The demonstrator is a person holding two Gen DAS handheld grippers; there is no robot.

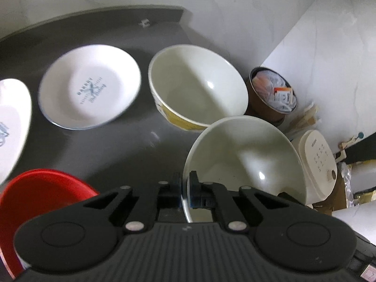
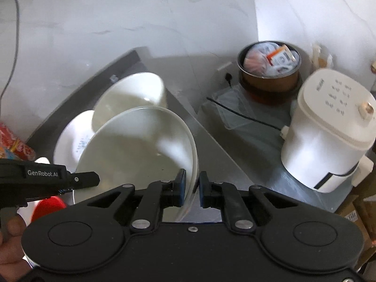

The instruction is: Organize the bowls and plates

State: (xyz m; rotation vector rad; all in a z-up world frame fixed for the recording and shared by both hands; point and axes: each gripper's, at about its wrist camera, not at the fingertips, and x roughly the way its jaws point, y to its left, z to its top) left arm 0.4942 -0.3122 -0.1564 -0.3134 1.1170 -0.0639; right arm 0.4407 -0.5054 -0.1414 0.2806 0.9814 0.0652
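held bowl: pale white bowl (image 1: 246,164), tipped up on its side, rim facing the left camera. It looks lifted off the dark tabletop (image 1: 117,148), though I can't say for sure the bottom is clear of it.

left gripper (image 1: 185,188): jaws pinched right on the near rim of that bowl, one finger inside the wall and one outside.

right gripper (image 2: 192,185): jaws straddle the rim on the opposite side of the same bowl (image 2: 141,150), but there's a visible gap by the right finger, so it reads as spread, not clamped.

target: my guess is the yellow-sided bowl (image 1: 197,89), sitting upright just beyond the held one, straight ahead of the left jaws and a bit left.

key relation: held bowl's open face is tilted, target's mouth faces up, so it needs levelling before nesting.

nearer hand: left, it's the one actually carrying.

other dishes: printed plate (image 1: 90,87) left of the target, apart from it; red bowl (image 1: 35,199) down by the left gripper.
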